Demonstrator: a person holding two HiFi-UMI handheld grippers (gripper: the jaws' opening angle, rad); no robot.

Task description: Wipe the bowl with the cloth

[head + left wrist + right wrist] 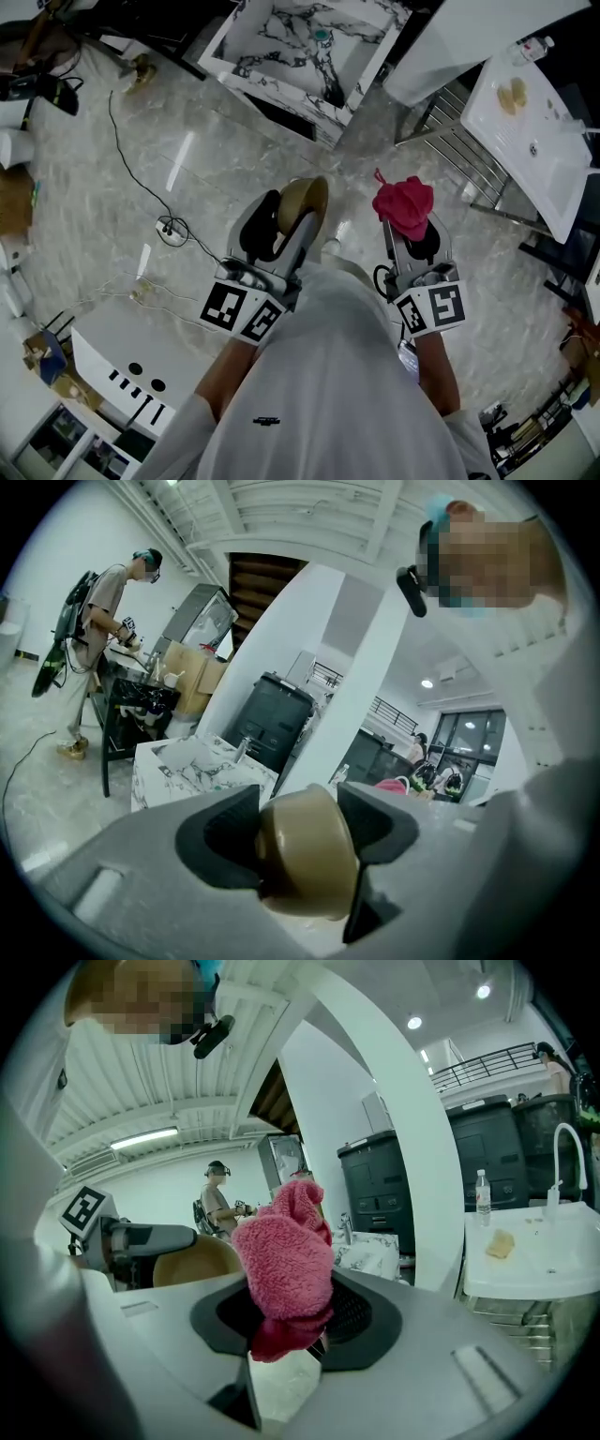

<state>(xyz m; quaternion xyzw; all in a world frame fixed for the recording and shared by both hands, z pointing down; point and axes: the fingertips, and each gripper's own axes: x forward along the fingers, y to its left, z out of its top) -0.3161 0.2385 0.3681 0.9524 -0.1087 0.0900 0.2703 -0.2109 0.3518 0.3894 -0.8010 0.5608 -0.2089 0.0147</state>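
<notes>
- Gripping hard on both sides: the left tongs point(289, 220) are clamped on the rim of the tan bowl point(307, 855). The bowl stands on edge between the jaws, held in the air in front of the person's chest, with only the marbled floor point(112, 169) below.
- On the other side, the right tongs point(412, 239) are pinched together on the pink cloth point(284, 1260), and a fluffy bunch of it sticks up past the jaw tips.
- Bowl and cloth are near each other but apart, with a clear gap between them in the head view. There's no wiping contact yet, so I'd call the step in hand bringing the two together.
- Doing it well probably starts with the bowl's hollow turned toward the cloth; I can't tell which way it faces now.
- Lead with the soft bunch, not the hard jaw tips, and sweep round the inner wall in an arc.
- Go gently: the bowl is held by its rim alone, so a firm push could likely pivot it or work it loose, and it would fall to the floor.
</notes>
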